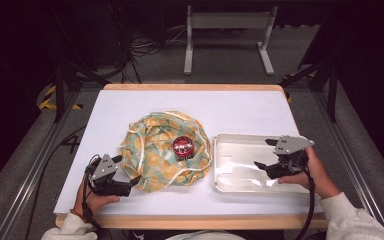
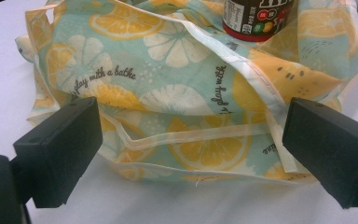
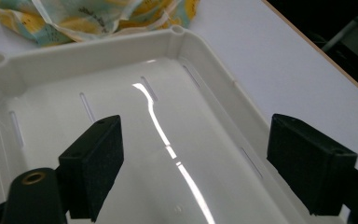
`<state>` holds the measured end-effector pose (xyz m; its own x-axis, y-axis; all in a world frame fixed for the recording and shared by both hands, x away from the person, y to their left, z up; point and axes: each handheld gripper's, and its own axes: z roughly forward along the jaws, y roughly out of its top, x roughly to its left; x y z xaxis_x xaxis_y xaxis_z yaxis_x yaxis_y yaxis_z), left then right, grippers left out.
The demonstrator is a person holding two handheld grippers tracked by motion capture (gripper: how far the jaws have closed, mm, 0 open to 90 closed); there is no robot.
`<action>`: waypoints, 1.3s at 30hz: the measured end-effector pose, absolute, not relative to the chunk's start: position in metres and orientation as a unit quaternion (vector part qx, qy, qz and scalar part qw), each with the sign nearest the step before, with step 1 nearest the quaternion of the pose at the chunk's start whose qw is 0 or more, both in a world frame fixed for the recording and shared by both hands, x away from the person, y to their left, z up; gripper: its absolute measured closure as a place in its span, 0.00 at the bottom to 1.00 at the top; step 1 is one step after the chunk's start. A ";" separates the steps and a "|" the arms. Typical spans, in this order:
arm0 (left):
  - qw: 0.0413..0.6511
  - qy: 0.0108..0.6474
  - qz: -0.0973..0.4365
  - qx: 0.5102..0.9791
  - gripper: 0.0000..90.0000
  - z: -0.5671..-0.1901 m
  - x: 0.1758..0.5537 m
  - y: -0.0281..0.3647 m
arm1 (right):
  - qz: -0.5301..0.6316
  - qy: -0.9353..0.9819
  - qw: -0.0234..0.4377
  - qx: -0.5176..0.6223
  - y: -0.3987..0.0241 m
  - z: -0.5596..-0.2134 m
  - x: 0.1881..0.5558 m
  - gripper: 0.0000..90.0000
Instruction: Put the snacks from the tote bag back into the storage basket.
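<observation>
**Where the lemon-print bag lies, a brown jar sits on top**

While the patterned bag [image 1: 164, 150] lies crumpled in the middle of the white tabletop [image 1: 245, 107], a small jar [image 1: 183, 146] with a red lid stands on its folds, right of the bag's centre in the high view. Seen from the left tool's camera, the jar sits at the top edge of the frame, its dark brown label carrying small coloured candy figures and a panel of fine print too small to read. Across the fabric, between orange and lemon slices on pale teal, runs the script "play with a bathe", repeated in several spots. The left tool [image 1: 127, 184] rests at the lower left of the high view, its jaws spread, with the bag's near hem and cream strap just ahead of them; the pads do not press the cloth. At the right, the right tool [image 1: 264, 169] hovers over the white tray [image 1: 220, 165], jaws apart with nothing between them. The tray lies just beside the bag.
</observation>
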<state>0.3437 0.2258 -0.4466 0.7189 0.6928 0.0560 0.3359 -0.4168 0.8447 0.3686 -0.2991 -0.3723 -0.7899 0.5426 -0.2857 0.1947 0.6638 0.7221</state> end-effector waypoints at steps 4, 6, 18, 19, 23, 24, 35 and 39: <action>0.440 0.314 0.202 0.817 0.06 -0.447 0.344 0.226 | 0.346 0.885 0.247 0.189 -0.281 -0.370 0.376 0.20; 0.439 0.314 0.204 0.817 0.06 -0.447 0.344 0.226 | 0.339 0.891 0.245 0.178 -0.268 -0.370 0.382 0.21; 0.437 0.309 0.200 0.821 0.06 -0.447 0.343 0.225 | 0.299 0.924 0.204 0.122 -0.207 -0.372 0.406 0.20; 0.437 0.310 0.200 0.821 0.06 -0.447 0.343 0.225 | 0.293 0.927 0.201 0.119 -0.203 -0.372 0.408 0.20; 0.434 0.307 0.202 0.822 0.06 -0.447 0.343 0.224 | 0.280 0.936 0.190 0.098 -0.187 -0.367 0.413 0.21; 0.434 0.307 0.202 0.822 0.06 -0.447 0.343 0.224 | 0.282 0.937 0.187 0.093 -0.185 -0.365 0.415 0.22; 0.428 0.307 0.198 0.827 0.06 -0.450 0.343 0.225 | 0.263 0.948 0.167 0.061 -0.141 -0.350 0.428 0.22; 0.428 0.309 0.200 0.825 0.06 -0.449 0.342 0.226 | 0.249 0.952 0.171 0.055 -0.127 -0.349 0.434 0.22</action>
